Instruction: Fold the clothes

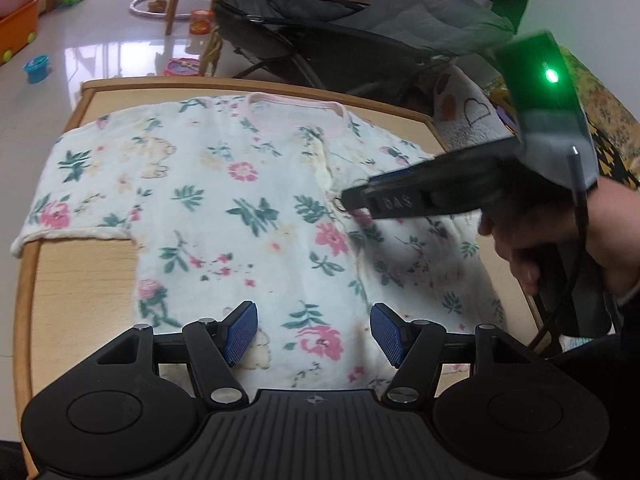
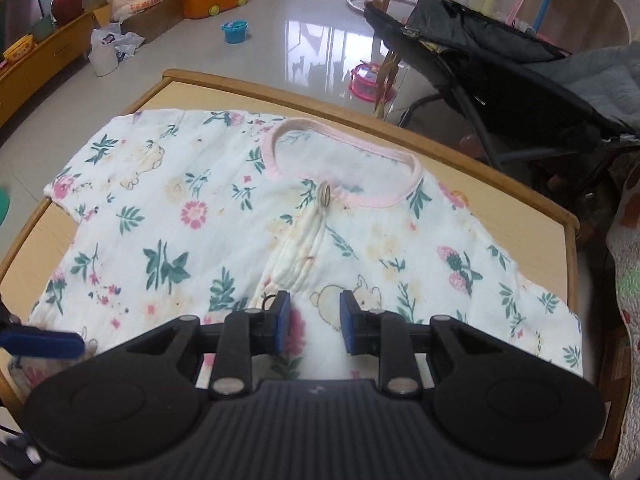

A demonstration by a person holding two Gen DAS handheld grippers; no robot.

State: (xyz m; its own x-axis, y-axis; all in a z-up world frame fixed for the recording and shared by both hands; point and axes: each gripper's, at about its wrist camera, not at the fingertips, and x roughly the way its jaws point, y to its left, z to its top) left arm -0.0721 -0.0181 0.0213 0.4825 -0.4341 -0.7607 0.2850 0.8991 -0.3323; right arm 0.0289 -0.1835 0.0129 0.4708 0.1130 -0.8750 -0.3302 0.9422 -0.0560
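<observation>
left wrist view: the top [image 1: 240,208] lies spread flat on the table [image 1: 80,264], collar at the far edge, one sleeve hanging off the left side. the left gripper [image 1: 314,334] sits over the hem, jaws wide apart, holding nothing. the right gripper [image 1: 360,196] hovers mid-chest, side-on, so can't tell its jaws from here.

right wrist view: the right gripper's jaws are apart and empty, right by the zipper pull [image 2: 267,300]. the fabric looks thick and soft, so a shallow pinch could grab only the top layer and drag the front off the back. the pull ring could also snag a finger, and that hanging sleeve may tug the whole thing sideways.
</observation>
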